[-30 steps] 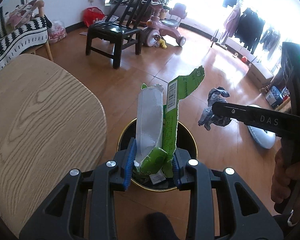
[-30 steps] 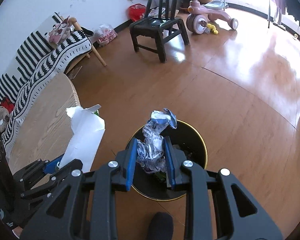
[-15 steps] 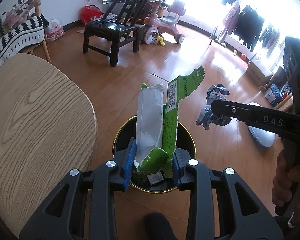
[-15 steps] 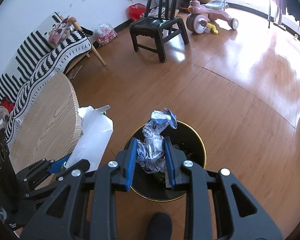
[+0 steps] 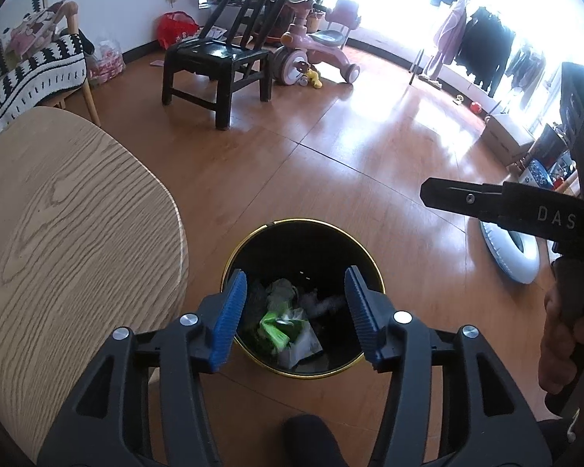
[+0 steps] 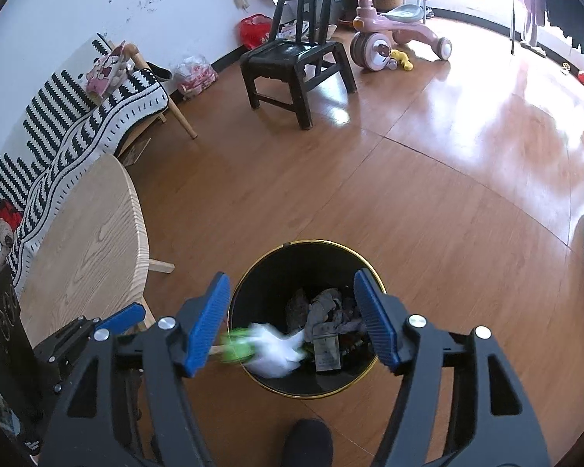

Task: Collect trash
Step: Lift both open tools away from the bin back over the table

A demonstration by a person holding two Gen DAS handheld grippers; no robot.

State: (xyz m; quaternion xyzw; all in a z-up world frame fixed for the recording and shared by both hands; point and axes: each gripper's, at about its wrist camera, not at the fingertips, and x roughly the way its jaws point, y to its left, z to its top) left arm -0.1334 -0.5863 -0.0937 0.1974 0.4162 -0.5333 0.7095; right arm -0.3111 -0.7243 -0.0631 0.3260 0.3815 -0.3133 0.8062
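A black bin with a gold rim point(image 5: 253, 241) point(image 6: 370, 260) stands on the wooden floor under both grippers. My left gripper point(image 5: 295, 284) hangs over it, its jaws opening with nothing between them. The green and white wrapper point(image 5: 282, 327) lies inside the bin; in the right wrist view this wrapper point(image 6: 270, 346) is a blur at the bin's left rim. My right gripper point(image 6: 294, 278) is also above the bin, jaws opening and empty. The grey crumpled wrapper point(image 6: 323, 307) lies among the trash inside. One finger point(image 5: 471, 198) of the right gripper reaches in from the right.
A light wooden table point(image 5: 58, 233) sits close on the bin's left. Farther back stand a black chair point(image 5: 218, 58), a pink tricycle point(image 5: 315, 46) and a striped sofa cover point(image 6: 78, 128). A white inflatable ring point(image 5: 514, 257) lies on the floor at right.
Both grippers have opened. The green and white wrapper left the left gripper and the grey crumpled wrapper left the right one; both have dropped into the bin.
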